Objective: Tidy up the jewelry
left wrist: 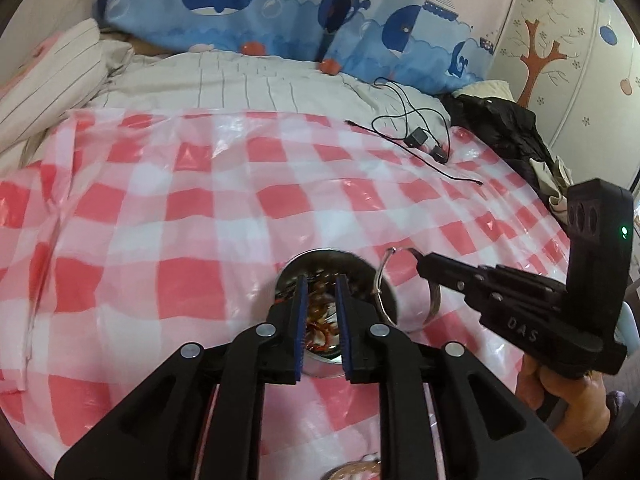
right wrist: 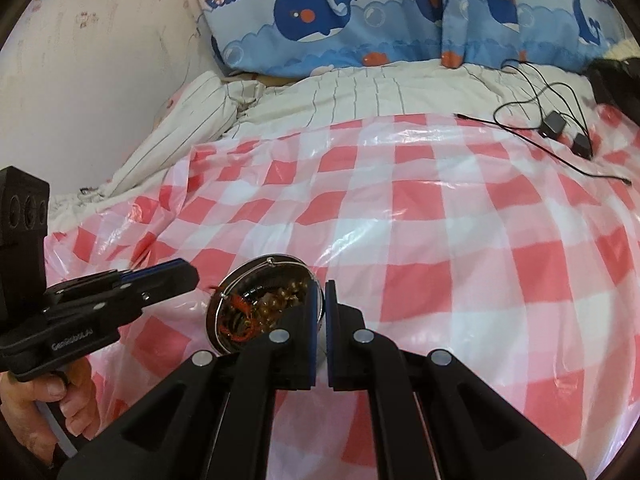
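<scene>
A round metal tin (left wrist: 362, 266) sits on the red-and-white checked plastic sheet (left wrist: 200, 208), holding amber beads and red cord (left wrist: 320, 320). My left gripper (left wrist: 321, 280) hovers just over the tin, jaws a little apart and empty. My right gripper (left wrist: 420, 264) comes in from the right, shut on a thin silver bangle (left wrist: 380, 284) that hangs at the tin's right rim. In the right wrist view the tin (right wrist: 224, 292) lies left of my nearly closed right gripper (right wrist: 320, 284), with the bangle wire (right wrist: 256, 268) arching over it. My left gripper (right wrist: 176, 272) is at far left.
Black cables with two small adapters (left wrist: 416, 136) lie at the sheet's far right. A dark garment (left wrist: 504, 124) is piled at the right. A striped duvet (left wrist: 260, 80) and whale-print curtain (left wrist: 280, 8) lie beyond. Another metal piece (left wrist: 356, 474) shows at the bottom edge.
</scene>
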